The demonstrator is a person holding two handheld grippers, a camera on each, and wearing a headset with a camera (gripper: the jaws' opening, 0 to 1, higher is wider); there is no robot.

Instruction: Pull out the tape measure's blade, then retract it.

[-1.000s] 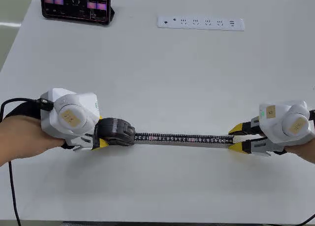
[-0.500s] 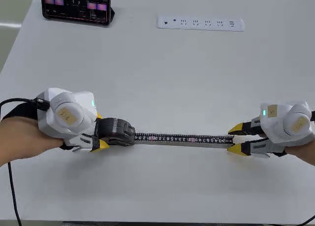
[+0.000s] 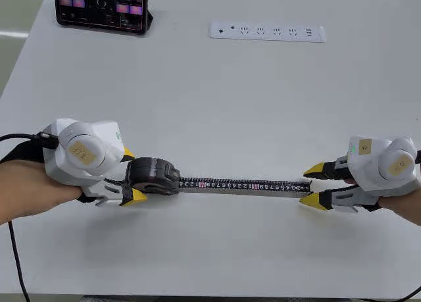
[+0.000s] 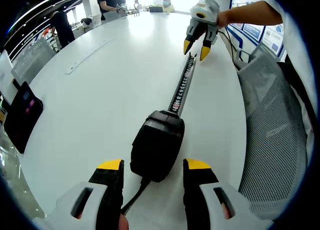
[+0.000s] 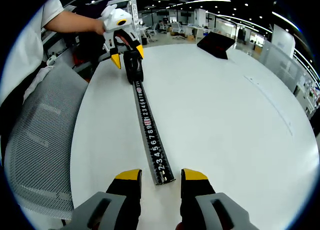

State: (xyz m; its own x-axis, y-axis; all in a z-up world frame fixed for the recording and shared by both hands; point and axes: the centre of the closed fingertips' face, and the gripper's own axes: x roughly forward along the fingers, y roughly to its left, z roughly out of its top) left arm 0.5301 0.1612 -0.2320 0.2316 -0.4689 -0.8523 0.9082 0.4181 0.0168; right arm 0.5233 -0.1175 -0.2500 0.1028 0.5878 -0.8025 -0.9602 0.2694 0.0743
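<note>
White tabletop [image 3: 217,98] carries everything. Blade [image 3: 243,184] lies flat and straight along the near side, fully drawn out. Tape measure case [image 3: 153,176] sits at its left end. Left tool [image 3: 133,175] is spread, jaws straddling the back of the case, apparently just clear of its sides. Right tool [image 3: 312,185] is also spread, with the blade tip [image 5: 163,179] between its jaws, unpinched. Pull-out looks done and retract is next. Clamp the case squarely first, then guide the tip back slowly so the blade doesn't whip.
</note>
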